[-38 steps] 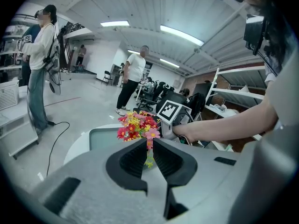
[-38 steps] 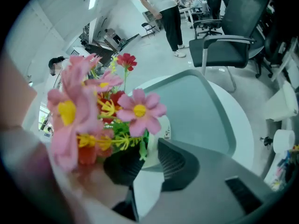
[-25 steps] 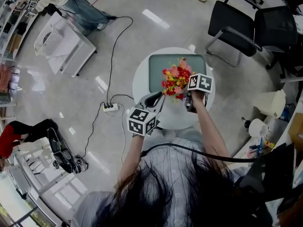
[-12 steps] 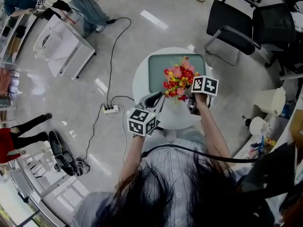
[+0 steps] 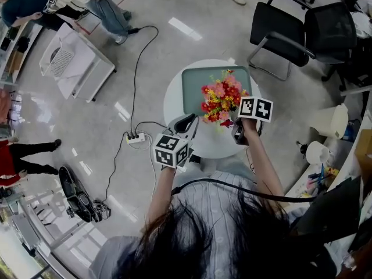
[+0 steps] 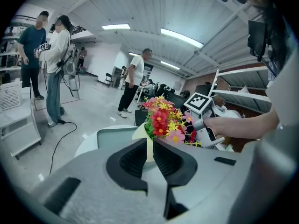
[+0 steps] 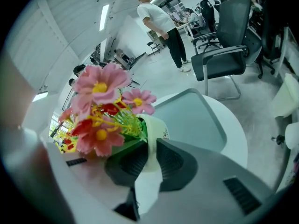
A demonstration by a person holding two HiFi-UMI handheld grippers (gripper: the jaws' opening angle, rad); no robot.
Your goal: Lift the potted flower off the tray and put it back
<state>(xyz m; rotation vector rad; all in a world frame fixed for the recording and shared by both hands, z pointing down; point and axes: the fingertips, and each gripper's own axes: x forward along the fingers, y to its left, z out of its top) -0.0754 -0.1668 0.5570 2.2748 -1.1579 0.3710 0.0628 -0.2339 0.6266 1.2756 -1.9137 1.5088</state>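
Head view: the potted flower [image 5: 221, 100] sits over the near right corner of the grey-green tray [image 5: 197, 83] on the white round table [image 5: 173, 106]. Your right gripper [image 5: 234, 125] is at the plant's near side. Your left gripper [image 5: 187, 122] hangs well apart, by the table's near edge (standing by, I judge, since one claw can carry this).

Left gripper view: the jaws are drawn almost together with nothing between them; only a sliver of the cream pot [image 6: 140, 135] shows far beyond the gap. The blooms [image 6: 164, 120] hide your right gripper's tips [image 6: 211, 135], and the jaw bodies hide the pot's base, so I cannot tell here whether it is off the tray [image 6: 112, 136].

Right gripper view: the jaws [image 7: 152, 155] are clamped on the cream pot's wall [image 7: 156, 127], one pad inside the rim and one outside. That grip avoids crushing the flowers [image 7: 100, 108]. The pot tilts slightly. The tray [image 7: 196, 120] lies beyond and below, so I judge the plant is lifted, with the return to the tray not yet made.
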